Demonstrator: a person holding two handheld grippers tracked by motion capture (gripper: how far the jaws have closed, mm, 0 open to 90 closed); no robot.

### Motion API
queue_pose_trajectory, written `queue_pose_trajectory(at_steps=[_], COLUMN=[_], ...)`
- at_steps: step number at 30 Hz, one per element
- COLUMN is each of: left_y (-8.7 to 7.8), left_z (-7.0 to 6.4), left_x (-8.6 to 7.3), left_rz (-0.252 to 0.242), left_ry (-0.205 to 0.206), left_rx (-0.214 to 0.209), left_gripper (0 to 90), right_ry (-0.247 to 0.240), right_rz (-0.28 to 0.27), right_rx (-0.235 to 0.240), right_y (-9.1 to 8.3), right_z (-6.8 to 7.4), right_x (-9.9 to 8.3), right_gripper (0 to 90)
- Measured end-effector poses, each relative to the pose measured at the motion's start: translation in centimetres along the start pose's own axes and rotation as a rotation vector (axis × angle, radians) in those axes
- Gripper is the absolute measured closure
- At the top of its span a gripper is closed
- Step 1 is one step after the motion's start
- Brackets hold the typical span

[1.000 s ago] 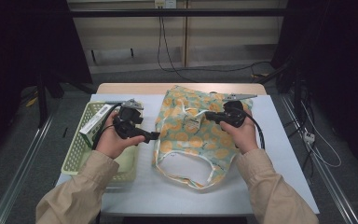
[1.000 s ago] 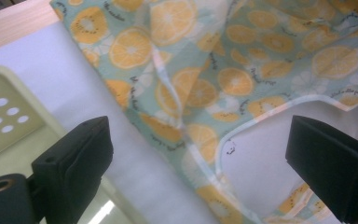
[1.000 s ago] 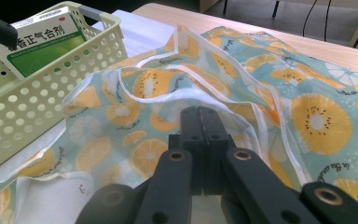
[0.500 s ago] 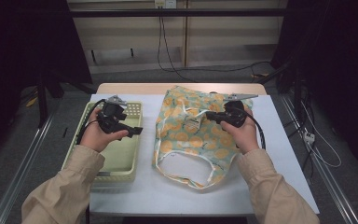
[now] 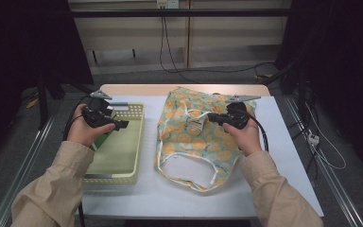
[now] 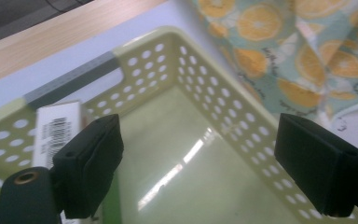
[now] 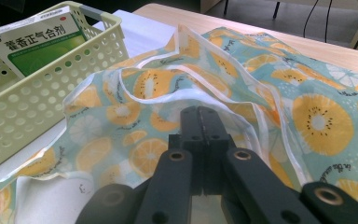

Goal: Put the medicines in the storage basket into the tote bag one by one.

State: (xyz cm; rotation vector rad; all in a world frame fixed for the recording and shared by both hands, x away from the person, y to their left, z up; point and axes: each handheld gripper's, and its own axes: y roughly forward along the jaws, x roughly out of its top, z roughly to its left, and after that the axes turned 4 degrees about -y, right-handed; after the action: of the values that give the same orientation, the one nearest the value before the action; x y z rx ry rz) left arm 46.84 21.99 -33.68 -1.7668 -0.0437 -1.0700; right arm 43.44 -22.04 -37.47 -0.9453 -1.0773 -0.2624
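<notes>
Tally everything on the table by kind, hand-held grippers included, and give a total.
Fabric bags with orange-slice print: 1
Pale green perforated baskets: 1
Green and white boxes in the basket: 1
Hand-held grippers, left and right: 2
Total: 5

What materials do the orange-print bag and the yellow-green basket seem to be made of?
Bag: apparently thin woven fabric, matte; it folds and wrinkles softly, with white sewn edging. Basket: probably moulded plastic, glossy; its floor reflects light and its stiff walls have even round holes.
</notes>
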Motion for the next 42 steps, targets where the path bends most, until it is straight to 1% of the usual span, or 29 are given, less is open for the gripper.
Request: queue_pose_trajectory(at_steps=[1, 2, 6, 7, 8, 11, 12, 14, 17, 18, 19, 20, 21, 22, 23, 24, 25, 26, 28, 29, 30, 32, 33, 34, 35, 37, 39, 40, 42], left_y=[0.0, 0.0, -0.1, 0.0, 0.0, 0.0, 0.1, 0.3, 0.7, 0.8, 0.9, 1.0, 1.2, 1.3, 1.6, 1.7, 1.9, 2.1, 2.4, 2.6, 2.7, 2.9, 2.9, 2.9, 2.9, 2.8, 2.5, 2.3, 1.8], left_z=[0.5, 0.7, 2.4, 2.8, 3.2, 4.0, 4.2, 4.5, 4.5, 4.5, 4.5, 4.6, 4.7, 4.7, 4.9, 5.0, 5.0, 5.1, 5.1, 5.1, 5.1, 5.0, 4.9, 4.8, 4.7, 4.2, 3.5, 3.3, 2.6], left_x=[-0.1, -0.1, -0.4, -0.5, -0.5, -0.7, -0.8, -0.9, -1.0, -1.0, -1.1, -1.1, -1.3, -1.4, -1.6, -1.8, -1.9, -2.1, -2.5, -2.7, -2.7, -2.8, -2.8, -2.7, -2.6, -2.4, -1.9, -1.7, -1.1], left_rz=[0.000, -0.002, 0.003, 0.006, 0.013, 0.009, 0.009, 0.017, 0.058, 0.050, 0.056, 0.062, 0.072, 0.089, 0.098, 0.115, 0.122, 0.123, 0.143, 0.149, 0.166, 0.181, 0.186, 0.182, 0.185, 0.168, 0.139, 0.142, 0.133], left_ry=[0.002, -0.009, -0.030, -0.041, -0.035, -0.054, -0.060, -0.057, -0.041, -0.047, -0.042, -0.038, -0.037, -0.039, -0.054, -0.055, -0.056, -0.071, -0.085, -0.095, -0.086, -0.099, -0.098, -0.106, -0.116, -0.107, -0.115, -0.105, -0.088], left_rx=[0.007, 0.011, 0.050, 0.057, 0.075, 0.105, 0.115, 0.136, 0.158, 0.183, 0.196, 0.201, 0.204, 0.201, 0.206, 0.211, 0.208, 0.199, 0.196, 0.201, 0.200, 0.195, 0.205, 0.205, 0.193, 0.195, 0.163, 0.151, 0.125], left_gripper=[14.9, 15.3, 15.9, 16.5, 17.3, 17.9, 18.6, 19.6, 22.0, 23.5, 23.9, 24.2, 26.5, 30.4, 32.3, 32.5, 33.9, 36.3, 44.0, 47.7, 51.5, 59.5, 60.5, 61.8, 62.0, 62.2, 62.4, 62.4, 62.5], right_ry=[0.000, -0.001, 0.001, 0.004, 0.004, 0.005, 0.004, 0.004, 0.004, 0.003, 0.002, 0.002, 0.004, 0.003, 0.003, 0.002, 0.002, 0.002, 0.003, 0.004, 0.003, 0.000, 0.003, 0.004, 0.005, 0.006, 0.007, 0.004, 0.003], right_rz=[0.001, 0.001, 0.000, -0.001, -0.001, -0.003, -0.003, -0.002, -0.003, -0.004, -0.004, -0.004, -0.003, -0.005, -0.005, -0.005, -0.005, -0.004, -0.005, -0.005, -0.004, -0.006, -0.005, -0.008, -0.007, -0.004, -0.005, -0.005, -0.005], right_rx=[0.000, 0.000, 0.002, 0.003, 0.003, 0.007, 0.008, 0.008, 0.010, 0.011, 0.010, 0.010, 0.008, 0.007, 0.007, 0.007, 0.008, 0.008, 0.007, 0.007, 0.006, 0.005, 0.002, 0.002, 0.001, 0.001, 0.001, 0.001, 0.000], right_y=[0.0, 0.0, -0.1, -0.1, -0.1, -0.1, -0.1, 0.0, 0.0, 0.0, 0.0, -0.1, -0.1, -0.1, -0.1, -0.2, -0.2, -0.2, -0.2, -0.3, -0.3, -0.3, -0.4, -0.4, -0.4, -0.4, -0.4, -0.4, -0.4], right_z=[0.0, 0.0, -0.1, -0.1, -0.1, -0.2, -0.2, -0.2, -0.2, -0.2, -0.2, -0.2, -0.2, -0.2, -0.2, -0.2, -0.2, -0.3, -0.3, -0.3, -0.3, -0.4, -0.4, -0.4, -0.4, -0.4, -0.4, -0.4, -0.4], right_x=[0.0, 0.0, 0.0, 0.0, 0.0, 0.0, 0.0, 0.0, 0.0, 0.0, 0.0, 0.0, 0.0, 0.0, 0.0, 0.0, 0.0, 0.0, 0.0, 0.0, 0.0, 0.0, 0.0, 0.0, 0.0, 0.0, 0.0, 0.0, 0.0], right_gripper=[90.0, 90.0, 90.0, 90.0, 90.0, 90.0, 90.0, 90.0, 90.0, 90.0, 90.0, 90.0, 90.0, 90.0, 90.0, 90.0, 90.0, 90.0, 90.0, 90.0, 90.0, 90.0, 90.0, 90.0, 90.0, 90.0, 90.0, 90.0, 90.0])
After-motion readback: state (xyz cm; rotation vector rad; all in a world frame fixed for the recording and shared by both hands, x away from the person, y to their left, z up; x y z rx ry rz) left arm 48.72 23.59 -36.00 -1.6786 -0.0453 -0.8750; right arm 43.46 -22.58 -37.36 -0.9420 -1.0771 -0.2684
